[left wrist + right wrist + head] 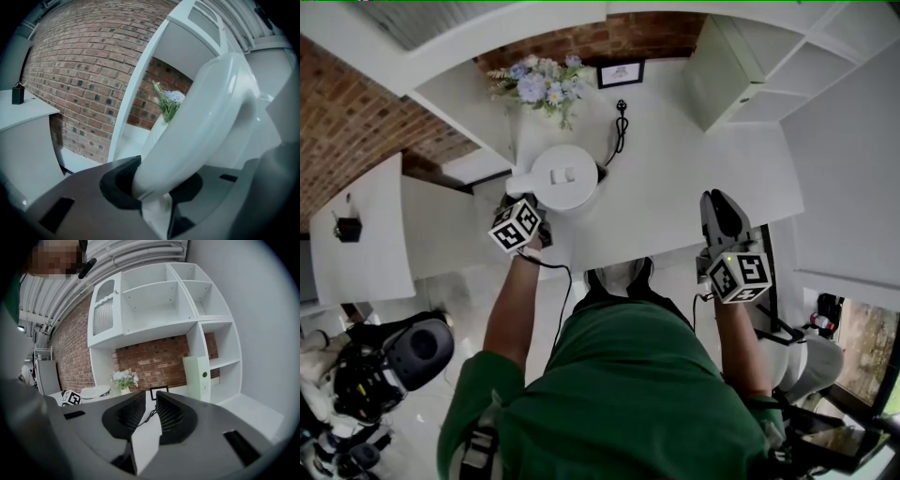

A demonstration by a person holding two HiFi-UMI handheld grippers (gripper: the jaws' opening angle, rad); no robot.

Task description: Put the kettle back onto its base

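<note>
The white kettle (564,176) stands at the near left of the white table (675,187), seen from above with its round lid up. My left gripper (525,202) is shut on the kettle's handle (206,126), which fills the gap between the dark pads (117,185). A base is hidden under the kettle; only a black cord (619,131) runs out to a loose plug. My right gripper (722,211) hovers at the table's front right edge, apart from the kettle (95,392). Its jaws stand slightly apart with nothing between the pads (173,420).
A vase of flowers (546,86) and a small framed picture (620,73) stand at the back by the brick wall. A tall white box (722,70) sits at the back right beside open white shelves (206,301). A lower counter (366,244) lies left.
</note>
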